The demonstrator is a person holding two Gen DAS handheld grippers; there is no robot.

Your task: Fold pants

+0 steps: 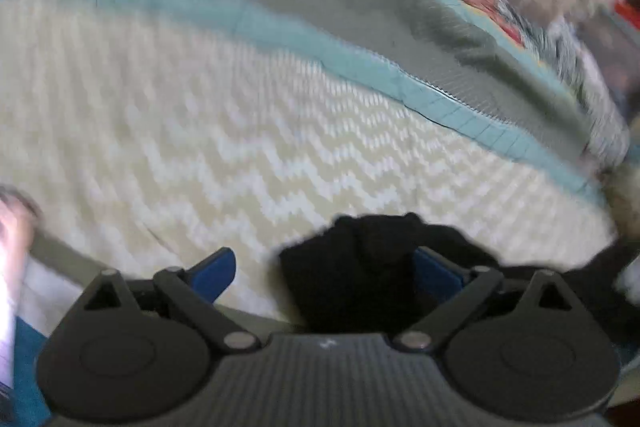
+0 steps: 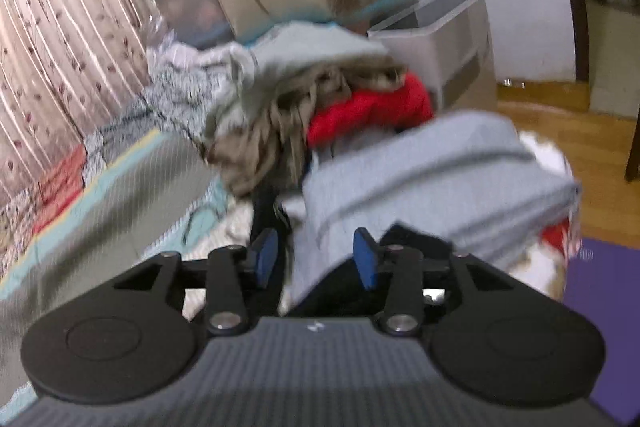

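In the left wrist view my left gripper (image 1: 320, 267) hangs over a cream zigzag blanket (image 1: 200, 131). Its blue fingers (image 1: 214, 273) stand wide apart, and a bunch of black cloth, the pants (image 1: 360, 267), lies between them against the right finger. In the right wrist view my right gripper (image 2: 316, 261) points at a clothes pile. Its blue pads (image 2: 266, 259) stand apart, with grey cloth (image 2: 432, 171) draped between and over them and black cloth (image 2: 404, 239) below. Both views are blurred.
A grey-green quilt with teal edge (image 1: 360, 59) lies beyond the blanket. The pile holds olive cloth (image 2: 288, 107) and red cloth (image 2: 372, 107). A grey bin (image 2: 440, 39) stands behind it. There is a curtain (image 2: 60, 39) at the left and wood floor (image 2: 580, 155) at the right.
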